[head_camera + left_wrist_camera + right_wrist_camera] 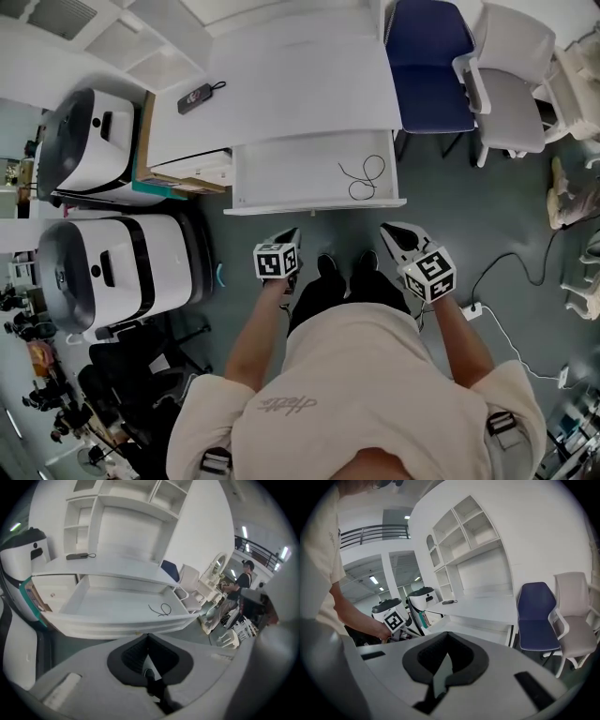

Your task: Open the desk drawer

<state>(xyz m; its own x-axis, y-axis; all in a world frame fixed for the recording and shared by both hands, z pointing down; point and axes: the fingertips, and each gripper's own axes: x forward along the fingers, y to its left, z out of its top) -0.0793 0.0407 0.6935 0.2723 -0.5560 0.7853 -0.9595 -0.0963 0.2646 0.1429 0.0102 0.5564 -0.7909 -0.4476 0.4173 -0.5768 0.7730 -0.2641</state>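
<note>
Desk drawer (314, 204) is pulled well out from under the white desk (300, 84). Only thing inside is a thin black wire (364, 177), loosely looped and lying on the drawer floor toward its right end; the rest of the floor is bare white. The left gripper view shows the same: drawer (108, 603) open, wire (161, 609) near the right side.

On the desktop, back left, is a small black handheld device (195, 97) with a short cord loop.

Readable text: none. There is script print on the back of the person's shirt (286, 405), too small to make out.

Left gripper (289, 236): jaws closed tip to tip, nothing between them, confirmed in its own view (148, 637). Right gripper (392, 232): jaws also together and empty (447, 637).

Both grippers are held low in front of the person, just short of the drawer front, not touching it. The left one is below the drawer's middle, the right one below its right end.
</note>
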